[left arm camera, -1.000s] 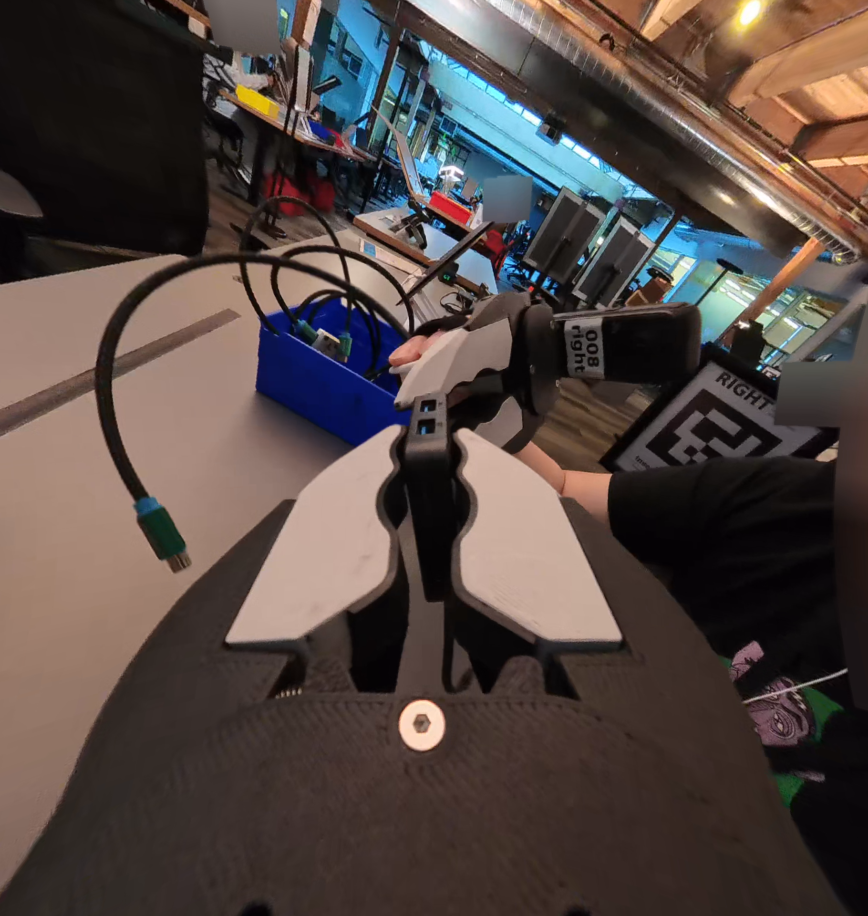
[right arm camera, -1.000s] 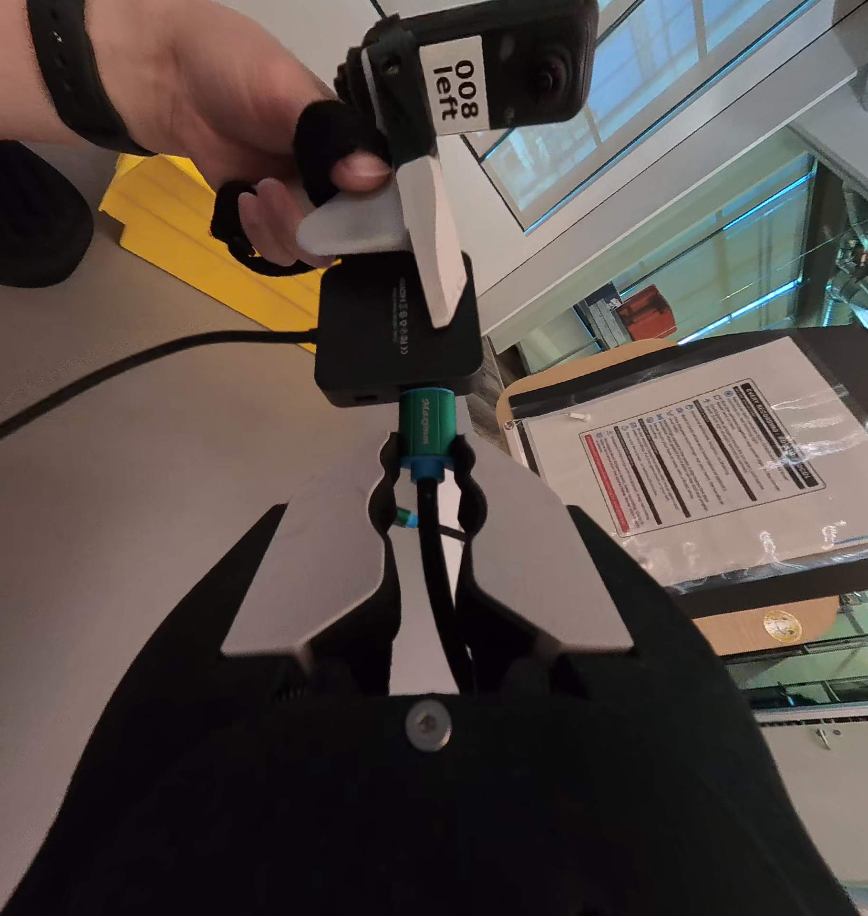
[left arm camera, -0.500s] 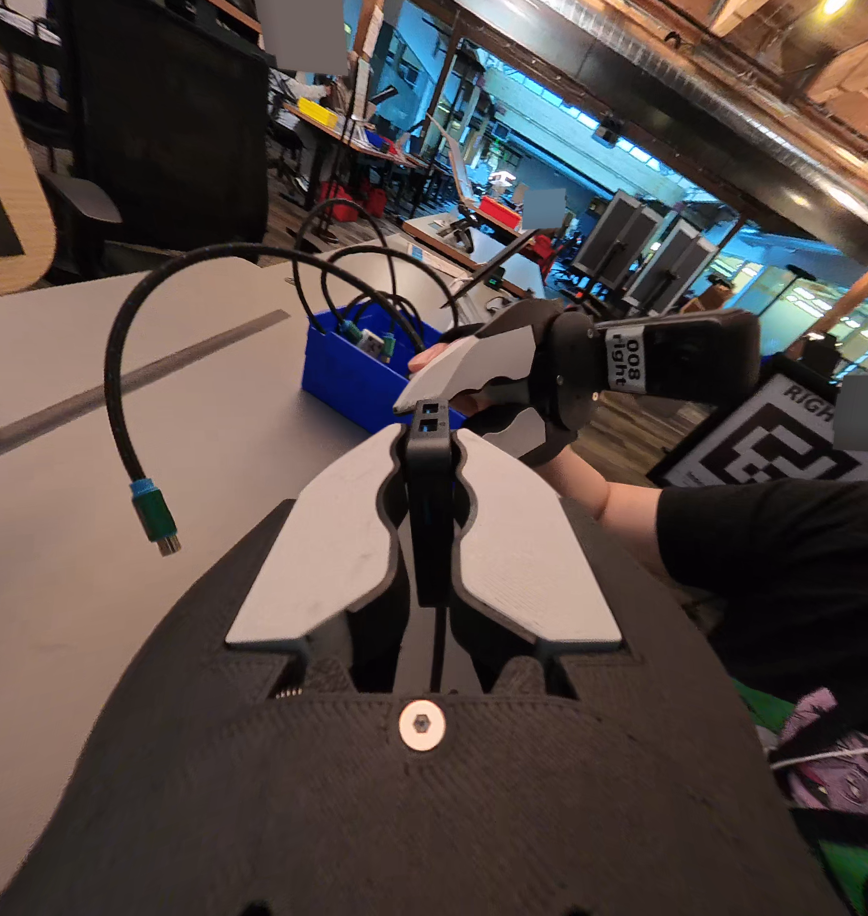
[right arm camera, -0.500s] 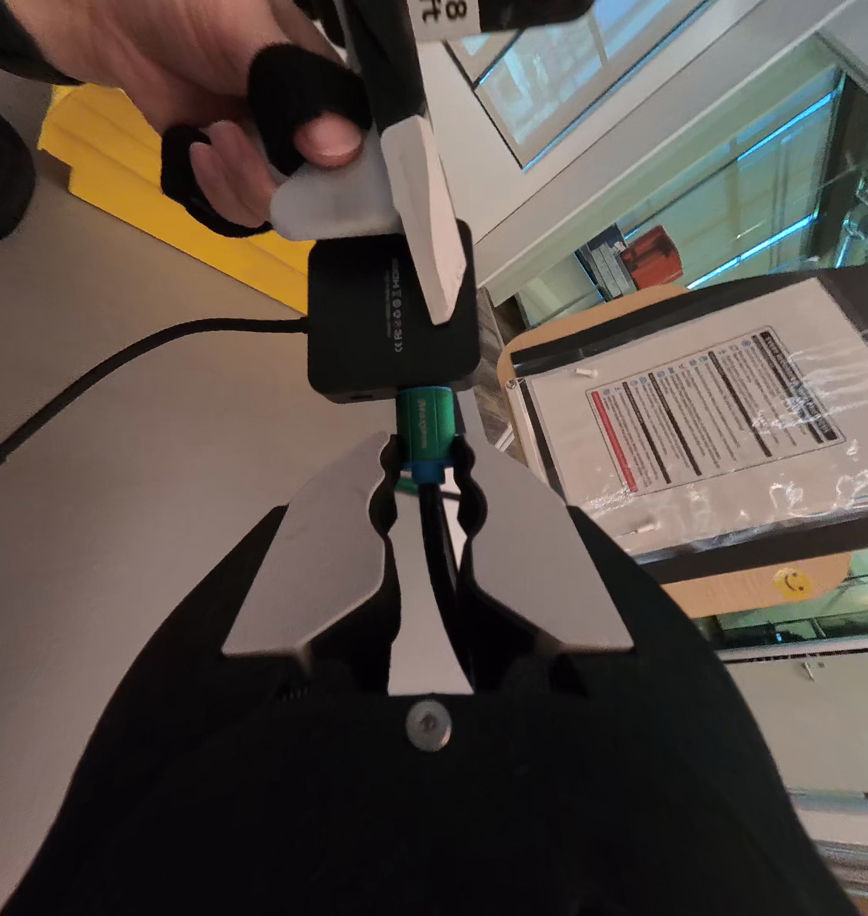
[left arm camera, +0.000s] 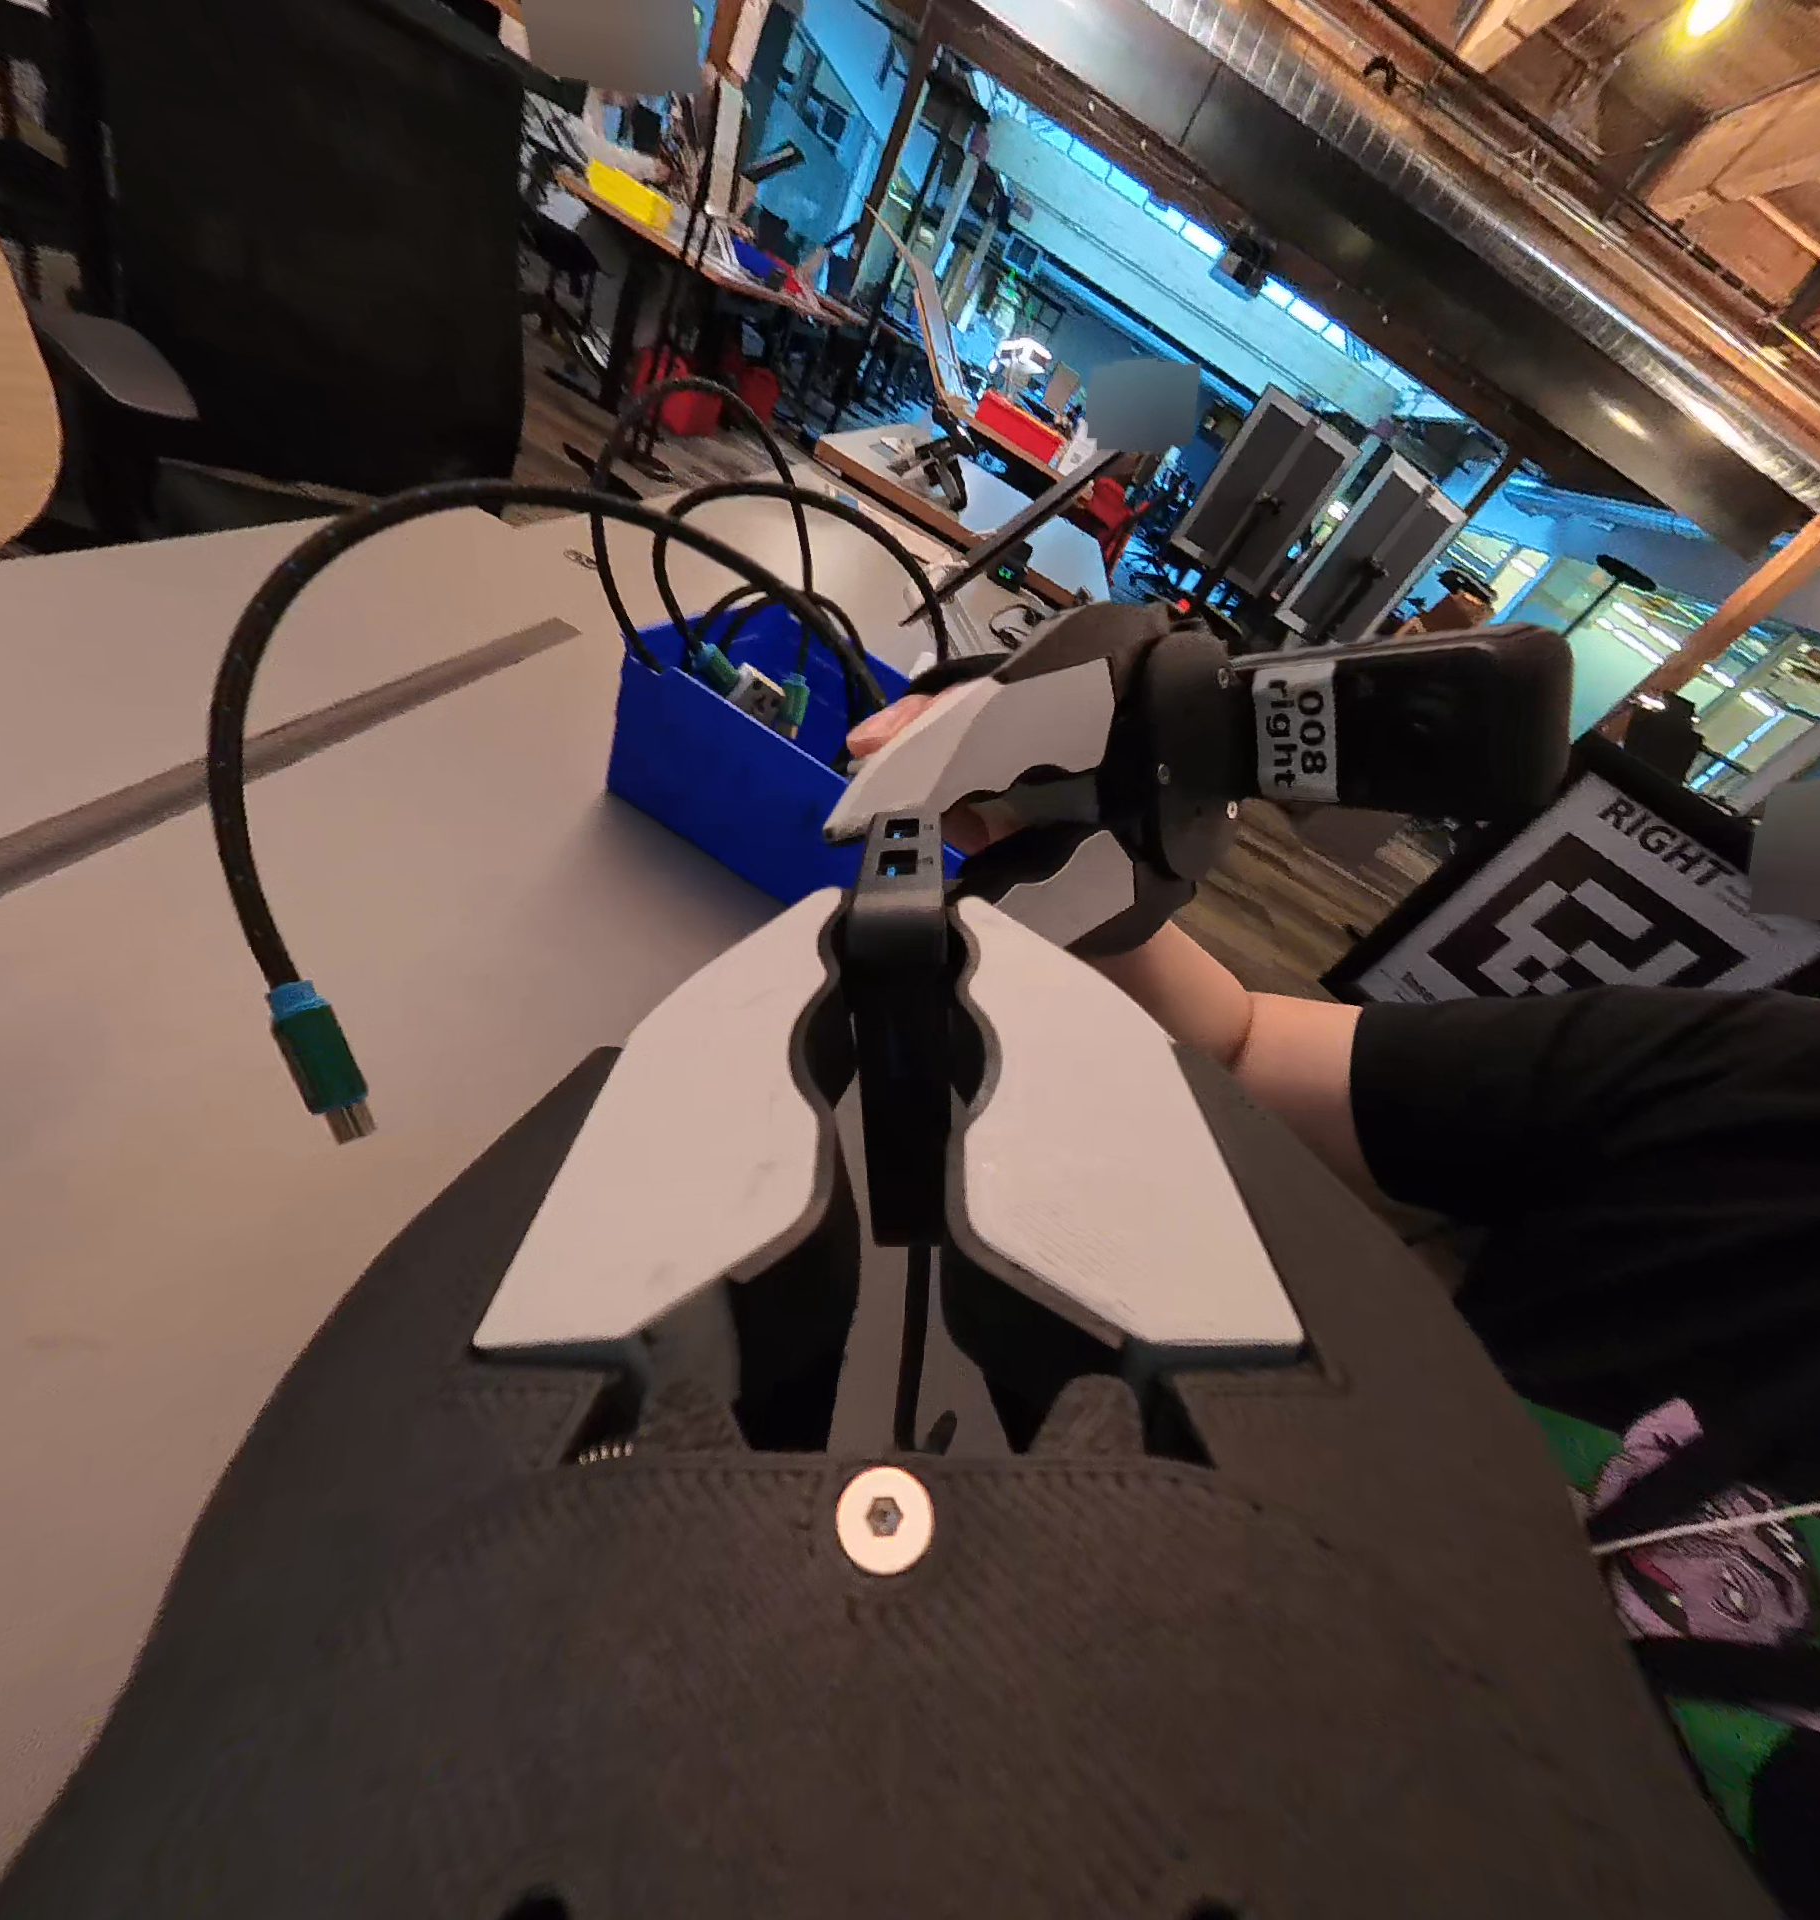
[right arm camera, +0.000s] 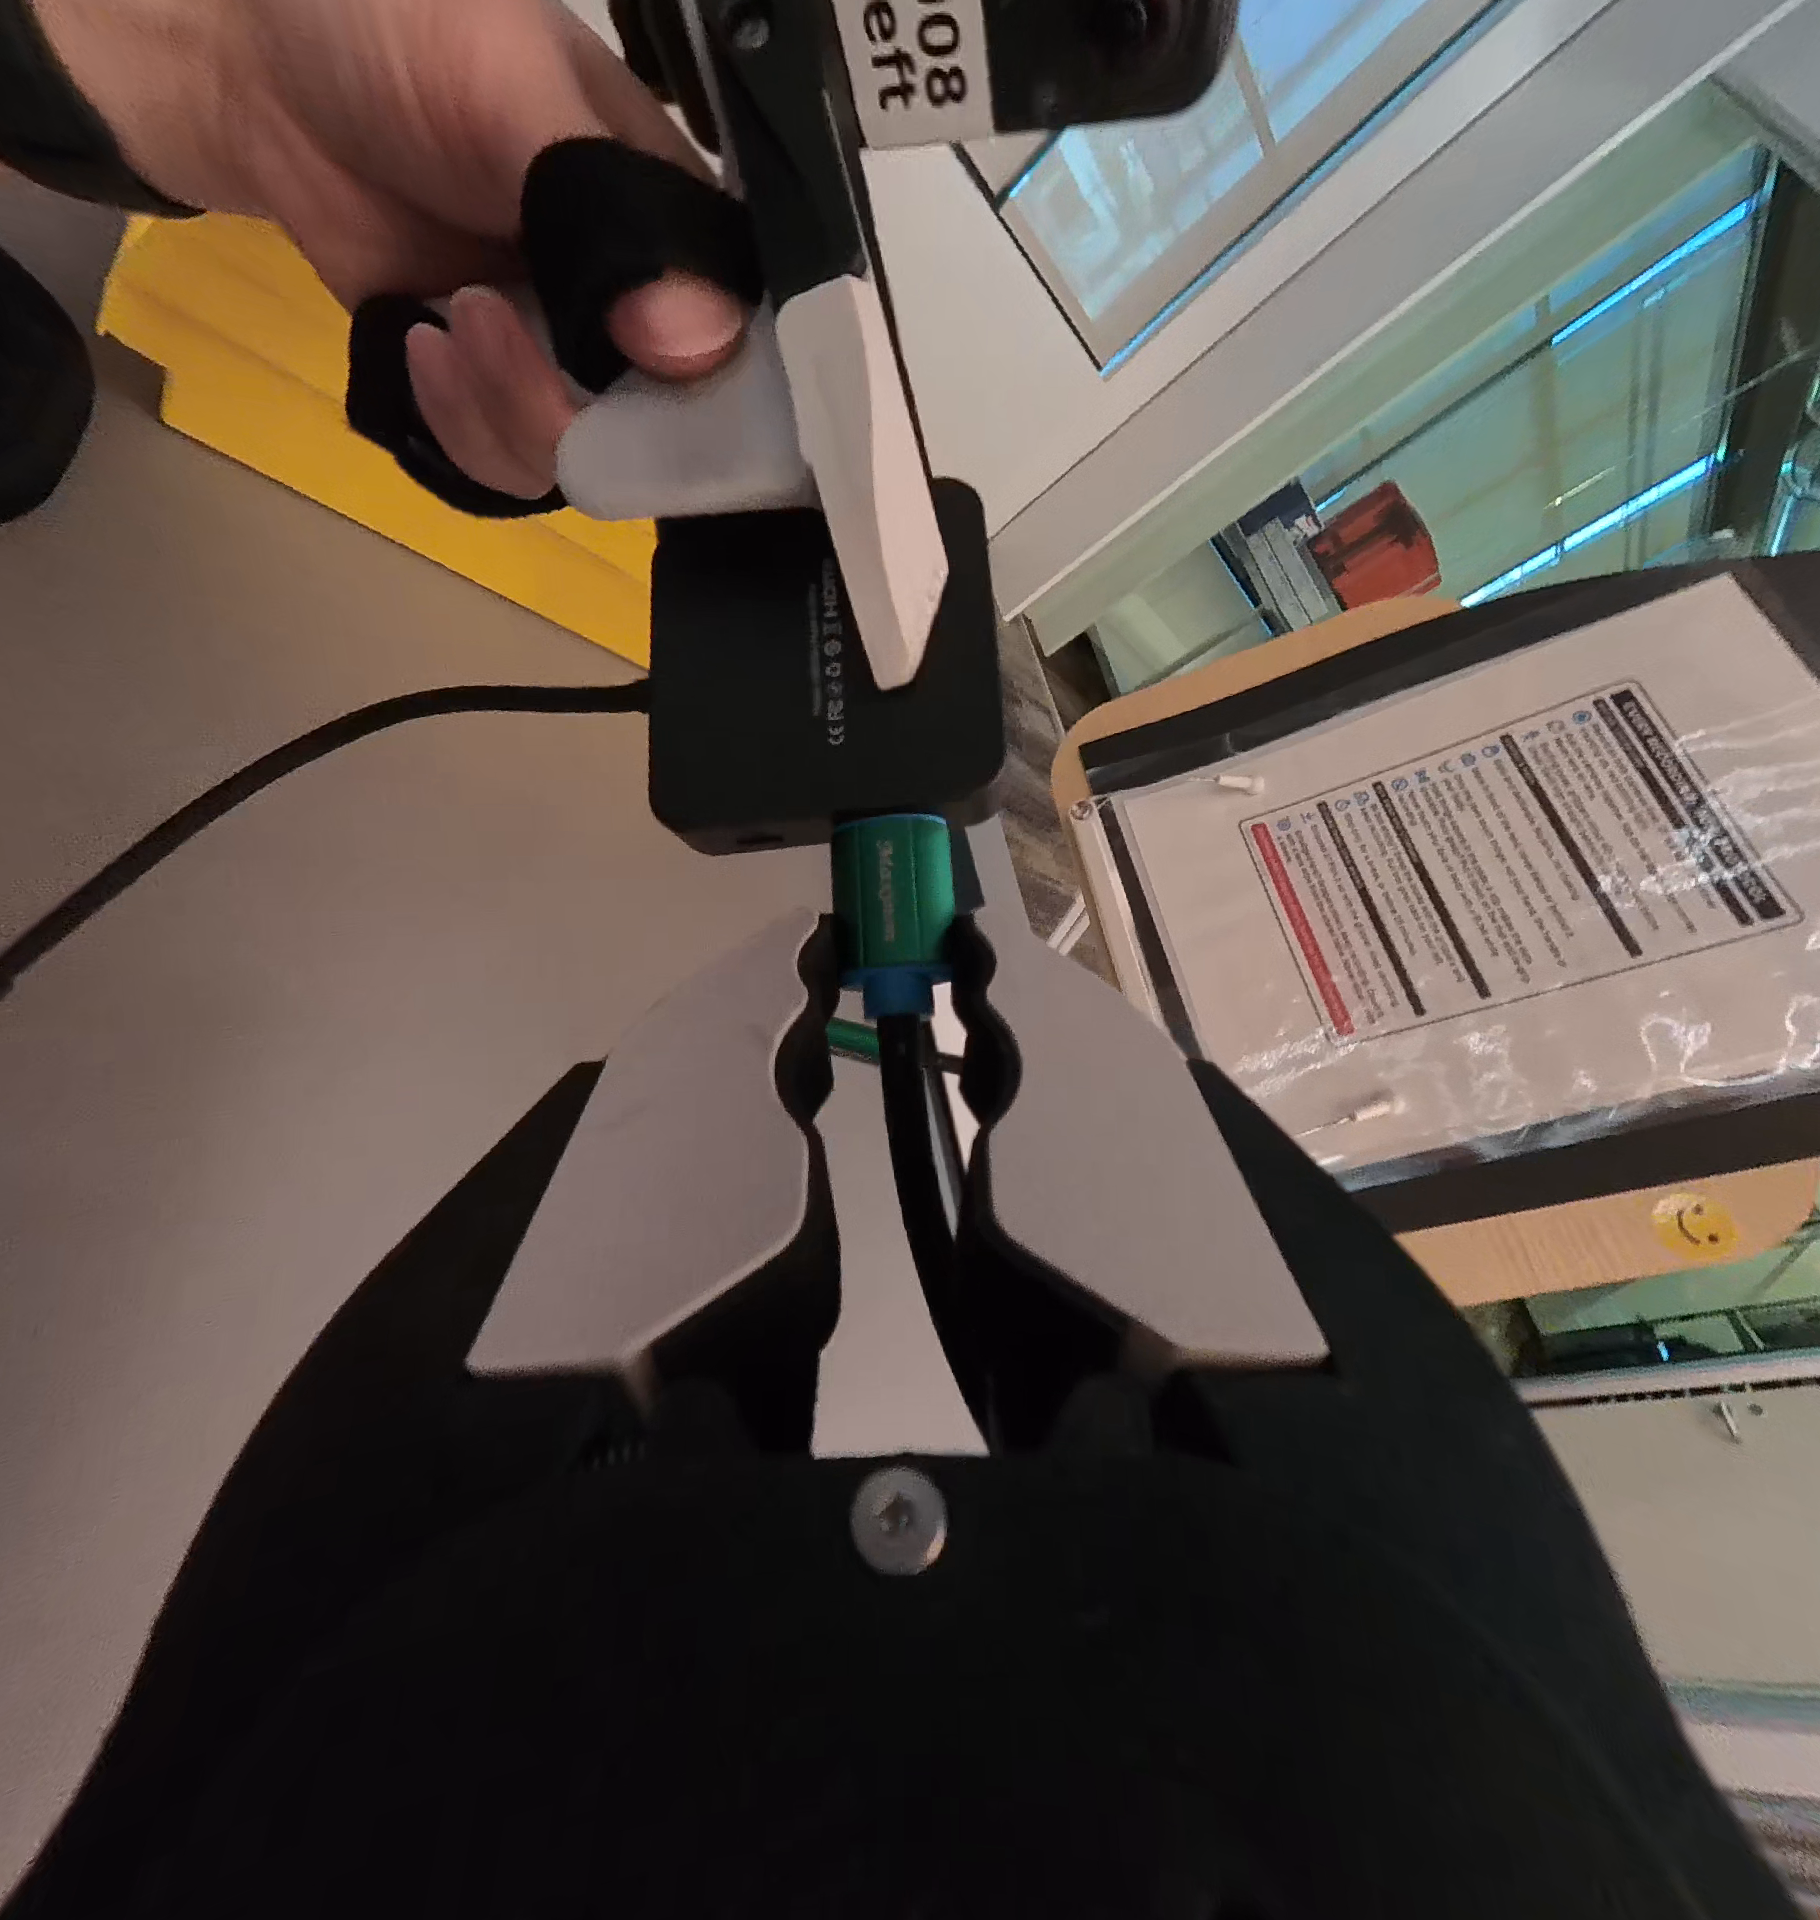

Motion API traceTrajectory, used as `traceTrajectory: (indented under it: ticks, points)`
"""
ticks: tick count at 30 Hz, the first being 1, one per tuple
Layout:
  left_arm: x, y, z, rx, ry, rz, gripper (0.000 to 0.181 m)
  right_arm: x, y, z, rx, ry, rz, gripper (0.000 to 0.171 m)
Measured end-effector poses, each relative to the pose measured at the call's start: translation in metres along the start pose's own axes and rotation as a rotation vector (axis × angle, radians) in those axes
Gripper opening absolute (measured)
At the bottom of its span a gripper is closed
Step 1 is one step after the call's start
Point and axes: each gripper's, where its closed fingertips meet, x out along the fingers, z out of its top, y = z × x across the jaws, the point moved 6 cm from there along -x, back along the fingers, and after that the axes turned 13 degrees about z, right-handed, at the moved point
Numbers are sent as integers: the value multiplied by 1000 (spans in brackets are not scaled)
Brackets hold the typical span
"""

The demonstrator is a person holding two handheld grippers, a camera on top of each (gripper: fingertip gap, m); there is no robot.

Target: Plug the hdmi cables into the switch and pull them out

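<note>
Left gripper (left arm camera: 895, 925) is clamped tight on the black switch (left arm camera: 898, 1039), held edge-on above the grey table (left arm camera: 158, 1039), two ports facing away. Right gripper (right arm camera: 890, 940) has its fingers closed around the green plug (right arm camera: 890, 883), which sits in the near edge of the switch. The cable's other end (left arm camera: 319, 1060) dangles free at the left. More cables loop out of the blue bin (left arm camera: 719, 790) farther back
</note>
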Motion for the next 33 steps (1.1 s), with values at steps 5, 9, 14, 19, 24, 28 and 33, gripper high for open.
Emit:
traceTrajectory:
  ticks: [5,9,14,19,24,28,33]
  points:
    - [0,3,0,-11,-5,3,13,3,0,-2,19,-16,20,21]
    - [-2,3,3,-41,22,-41,14,1,-3,-2,34,-67,34,21]
    - [4,2,0,-1,7,9,13,3,-3,-3,14,-16,12,21]
    - [6,1,1,9,2,30,13,3,-5,-4,26,-23,5,22]
    - [4,7,-1,-6,59,36,14,4,-7,-11,29,-21,-2,22]
    - [-1,12,-4,10,84,57,13,7,-9,-14,60,-42,-31,22]
    - [-10,1,-2,172,138,80,13,-3,-6,-7,269,-113,212,32]
